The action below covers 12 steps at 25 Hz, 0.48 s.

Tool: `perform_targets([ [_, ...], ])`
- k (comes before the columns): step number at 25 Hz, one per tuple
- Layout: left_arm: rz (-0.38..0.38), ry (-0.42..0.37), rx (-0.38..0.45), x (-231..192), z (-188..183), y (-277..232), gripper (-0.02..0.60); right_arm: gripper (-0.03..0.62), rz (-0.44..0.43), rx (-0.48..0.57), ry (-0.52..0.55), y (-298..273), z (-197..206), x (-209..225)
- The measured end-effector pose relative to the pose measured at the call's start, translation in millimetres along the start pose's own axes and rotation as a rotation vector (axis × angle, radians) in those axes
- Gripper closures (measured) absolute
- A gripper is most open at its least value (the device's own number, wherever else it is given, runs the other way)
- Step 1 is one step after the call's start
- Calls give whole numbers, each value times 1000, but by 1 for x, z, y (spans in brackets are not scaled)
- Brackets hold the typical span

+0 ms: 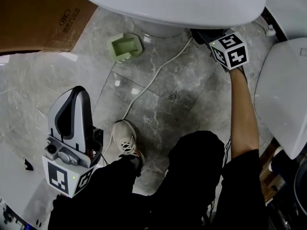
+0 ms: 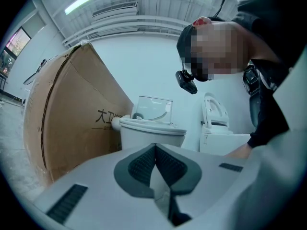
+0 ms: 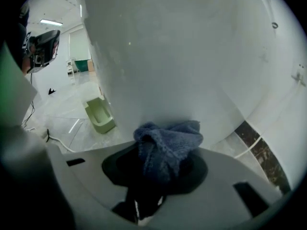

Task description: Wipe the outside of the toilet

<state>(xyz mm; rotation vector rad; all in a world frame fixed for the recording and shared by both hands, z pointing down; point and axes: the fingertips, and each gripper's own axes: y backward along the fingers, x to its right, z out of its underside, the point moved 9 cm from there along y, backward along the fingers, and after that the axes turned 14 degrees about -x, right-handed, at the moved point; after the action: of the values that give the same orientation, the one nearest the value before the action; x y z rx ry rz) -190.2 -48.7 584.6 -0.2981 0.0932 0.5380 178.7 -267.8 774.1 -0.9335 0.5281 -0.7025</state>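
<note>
One white toilet [image 1: 182, 4] fills the 12 o'clock edge of the head view, its bowl overhanging a grey marbled floor [image 1: 182, 95]. In the right gripper view its smooth outer wall [image 3: 192, 56] takes up most of the frame. A brown cardboard box [image 1: 33, 13] lies at 10 o'clock, and it also rises at 9 o'clock in the left gripper view [image 2: 72, 114]. At 3 o'clock in the head view stands a second white fixture [image 1: 283, 90], apart from the toilet. The person's dark trousers [image 1: 192, 176] occupy 6 o'clock.

The left gripper [image 1: 76, 91] is held at 8 o'clock, well away from the toilet and pointing up the frame. In its own view [image 2: 156, 147] the jaws stand pressed together at the tips with nothing between them.

The right gripper [image 3: 165, 152] reaches from 1 o'clock in under the bowl, so only its marker cube [image 1: 230, 49] shows from above. Its jaws are clamped on a blue cloth [image 3: 168, 145] — the bunched terry bulges out past the tips and sits against the lower outside wall of the toilet.

A pale green tray [image 1: 124, 46] rests on the floor at 11 o'clock, just below the bowl's rim. A white cable [image 1: 153, 80] runs diagonally from under the bowl toward a pale shoe [image 1: 125, 138] near the centre.
</note>
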Motion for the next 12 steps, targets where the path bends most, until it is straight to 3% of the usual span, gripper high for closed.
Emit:
perform_targets([
  [8,-13,9,1,-7,3,5,572,465,-8,-148,-55,-52,18,-4],
  [12,-16,11,-4,-9,3,6,572,465,38,-193,-100,-71,26,-11],
])
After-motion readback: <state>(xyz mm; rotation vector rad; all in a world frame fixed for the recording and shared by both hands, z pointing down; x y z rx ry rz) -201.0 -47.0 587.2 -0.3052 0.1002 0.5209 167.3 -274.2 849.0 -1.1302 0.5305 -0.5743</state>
